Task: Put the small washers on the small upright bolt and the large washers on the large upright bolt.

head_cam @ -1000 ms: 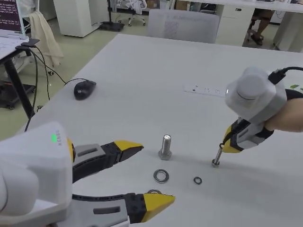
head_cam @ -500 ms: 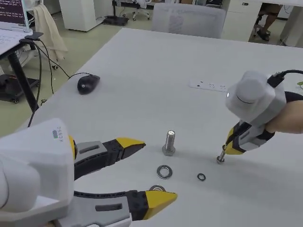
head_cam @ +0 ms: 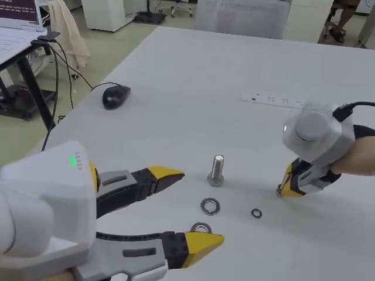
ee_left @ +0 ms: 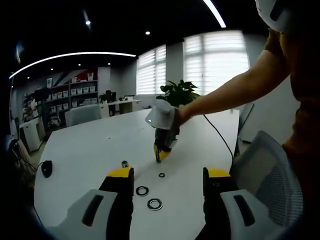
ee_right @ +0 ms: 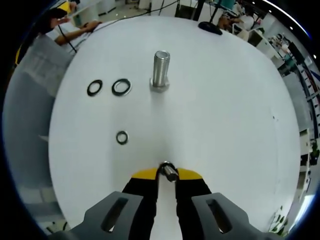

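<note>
- Jaws of the left gripper (head_cam: 187, 208) stand spread wide, yellow tips well apart, holding nothing; jaws of the right gripper (ee_right: 167, 175) are pressed in on the small bolt (ee_right: 169, 172), pinching it at their tips.
- White table (head_cam: 176, 76): the work surface that carries every part listed below.
- Left gripper, in the head view: at the lower left, pointing toward the washers, with its lower tip just beside the nearer large washer.
- Right gripper, in the head view: at the right edge, tips lowered to the table, well to the right of the large bolt.
- Power strip (head_cam: 272, 100): lies flat on the far right part of the table.
- Mouse (head_cam: 115, 95): dark, near the left edge of the table, with its cable running off the edge.
- Large bolt (head_cam: 217, 171): stands upright on its head, thread upward and bare of washers, between the two grippers.
- First large washer (head_cam: 210, 205): lies flat just in front of the large bolt.
- Second large washer (head_cam: 201, 228): lies flat near the first, partly covered by the lower left tip.
- Small bolt, in the left gripper view: hangs as a thin stem below the right tips, its lower end at the table.
- Small washer (head_cam: 256, 213): lies flat between the large washers and the right gripper, apart from both.
</note>
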